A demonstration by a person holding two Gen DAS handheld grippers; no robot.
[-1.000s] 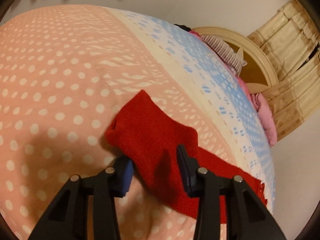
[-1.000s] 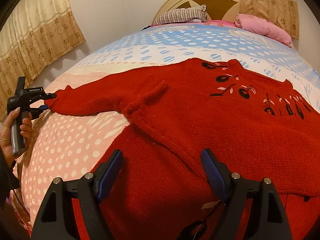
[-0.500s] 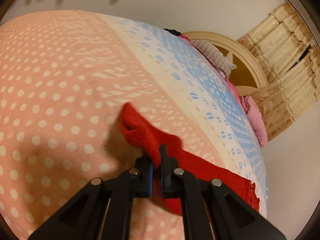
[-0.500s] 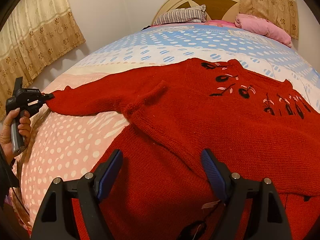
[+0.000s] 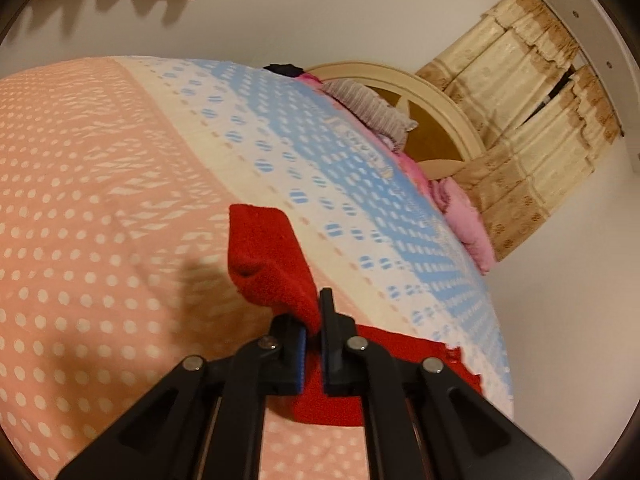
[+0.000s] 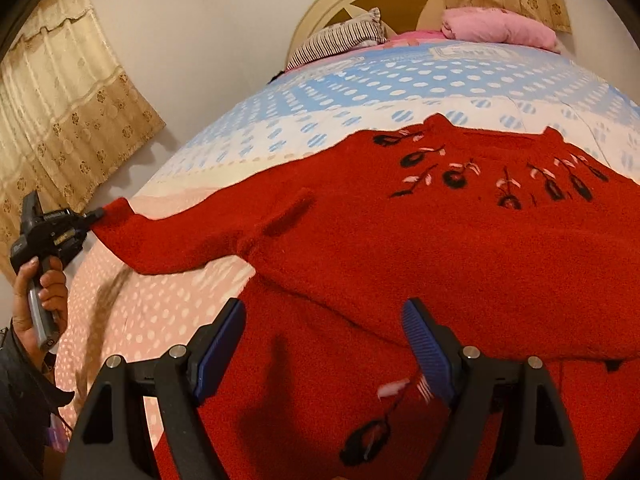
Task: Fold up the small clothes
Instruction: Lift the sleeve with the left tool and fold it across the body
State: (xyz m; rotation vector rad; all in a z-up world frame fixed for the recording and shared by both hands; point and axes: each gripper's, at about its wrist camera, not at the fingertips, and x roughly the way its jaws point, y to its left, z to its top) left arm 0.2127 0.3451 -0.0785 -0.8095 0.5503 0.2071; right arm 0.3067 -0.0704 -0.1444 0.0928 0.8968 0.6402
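A second ago the left gripper (image 5: 314,330) straddled the red sweater's (image 6: 440,248) sleeve cuff (image 5: 268,256) with jaws apart; now they are clamped on it, lifting it off the bed (image 5: 100,200). The right gripper (image 6: 324,344) hovers above the sweater's hem, jaws wide, empty. Pillows (image 6: 500,26) lie beyond the sweater.

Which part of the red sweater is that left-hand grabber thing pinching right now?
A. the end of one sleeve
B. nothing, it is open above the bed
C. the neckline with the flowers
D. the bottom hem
A: the left gripper is shut on the cuff end of the sleeve of the red sweater, which stretches out sideways from the body lying on the bed.
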